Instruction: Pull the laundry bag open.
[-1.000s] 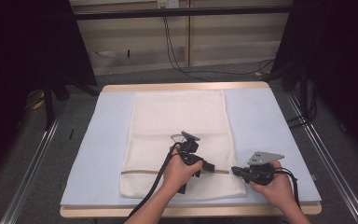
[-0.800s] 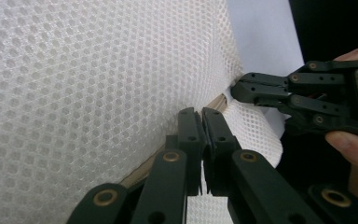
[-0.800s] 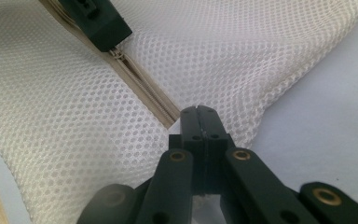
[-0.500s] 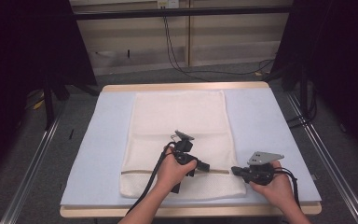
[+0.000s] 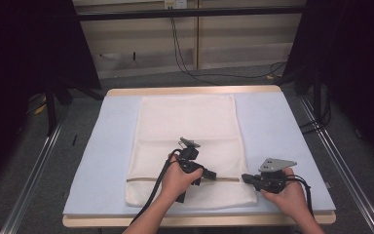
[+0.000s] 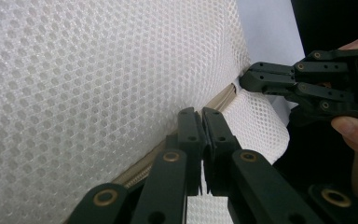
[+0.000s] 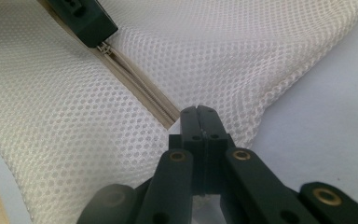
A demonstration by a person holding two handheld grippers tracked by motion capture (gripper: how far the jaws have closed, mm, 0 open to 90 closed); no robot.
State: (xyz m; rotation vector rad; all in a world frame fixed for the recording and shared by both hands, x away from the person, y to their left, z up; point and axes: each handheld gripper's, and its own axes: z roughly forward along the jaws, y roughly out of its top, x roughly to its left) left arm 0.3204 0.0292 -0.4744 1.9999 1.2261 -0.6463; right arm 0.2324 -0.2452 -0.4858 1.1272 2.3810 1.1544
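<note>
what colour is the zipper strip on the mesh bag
Beige, a shade darker than the white mesh bag; the zipper shows best in the right gripper view.

High view: set above the near edge of the table (image 5: 102, 146), faced forward and down.
Left gripper view: held close over the mesh bag (image 6: 98, 79), aimed along its zipper (image 6: 223, 100).
Right gripper view: held equally close, zipper (image 7: 140, 88) end shared.
</note>
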